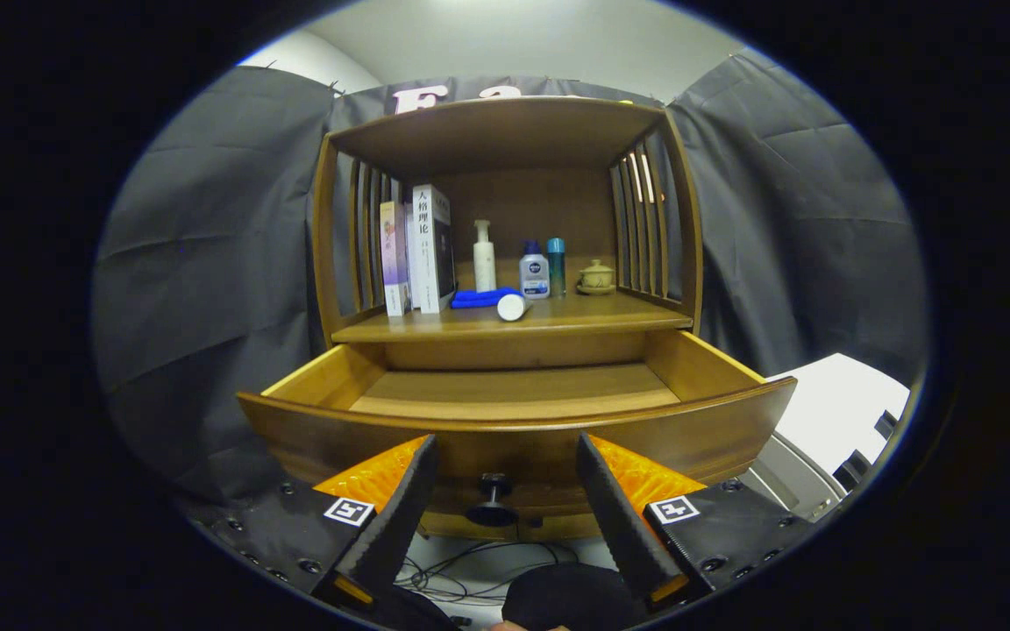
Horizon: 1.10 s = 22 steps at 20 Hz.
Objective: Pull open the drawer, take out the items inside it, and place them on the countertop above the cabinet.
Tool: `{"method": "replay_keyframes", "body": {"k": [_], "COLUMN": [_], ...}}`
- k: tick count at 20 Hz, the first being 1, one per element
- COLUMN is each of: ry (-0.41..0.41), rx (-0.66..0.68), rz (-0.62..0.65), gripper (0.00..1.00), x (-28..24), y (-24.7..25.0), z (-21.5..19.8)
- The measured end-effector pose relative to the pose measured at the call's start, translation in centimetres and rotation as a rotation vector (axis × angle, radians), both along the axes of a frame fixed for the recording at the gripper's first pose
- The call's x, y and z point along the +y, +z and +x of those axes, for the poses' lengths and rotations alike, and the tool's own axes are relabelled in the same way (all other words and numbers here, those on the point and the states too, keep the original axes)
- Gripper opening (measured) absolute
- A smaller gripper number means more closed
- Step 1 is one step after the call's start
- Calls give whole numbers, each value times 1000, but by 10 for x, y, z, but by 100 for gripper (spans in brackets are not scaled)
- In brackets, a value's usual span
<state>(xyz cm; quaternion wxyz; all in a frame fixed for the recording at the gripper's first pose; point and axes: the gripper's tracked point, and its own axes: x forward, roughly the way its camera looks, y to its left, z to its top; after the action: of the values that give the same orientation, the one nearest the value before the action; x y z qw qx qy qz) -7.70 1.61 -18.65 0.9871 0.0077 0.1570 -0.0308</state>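
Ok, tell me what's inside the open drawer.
The drawer is pulled out and the visible part of its wooden floor is bare. Its front panel hides the nearest strip of the floor. The open gripper straddles the knob.

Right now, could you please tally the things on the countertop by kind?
Books: 3
Bottles: 3
Blue cloth: 1
White tube: 1
Lidded cup: 1
Total: 9
The drawer is open; the claw is open around its knob.
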Motion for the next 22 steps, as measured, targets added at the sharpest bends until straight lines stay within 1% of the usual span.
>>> {"method": "replay_keyframes", "body": {"k": [4,8,12,17,22], "ry": [-3,-33,-41,-39,-23], "rx": [-2,-27,-9,-40,-31], "rz": [-31,-77,-58,-54,-21], "gripper": [98,98,98,98,98], "x": [6,7,9,10,9], "y": [-13,-21,-37,-36,-35], "z": [5,15,22,22,38]}}
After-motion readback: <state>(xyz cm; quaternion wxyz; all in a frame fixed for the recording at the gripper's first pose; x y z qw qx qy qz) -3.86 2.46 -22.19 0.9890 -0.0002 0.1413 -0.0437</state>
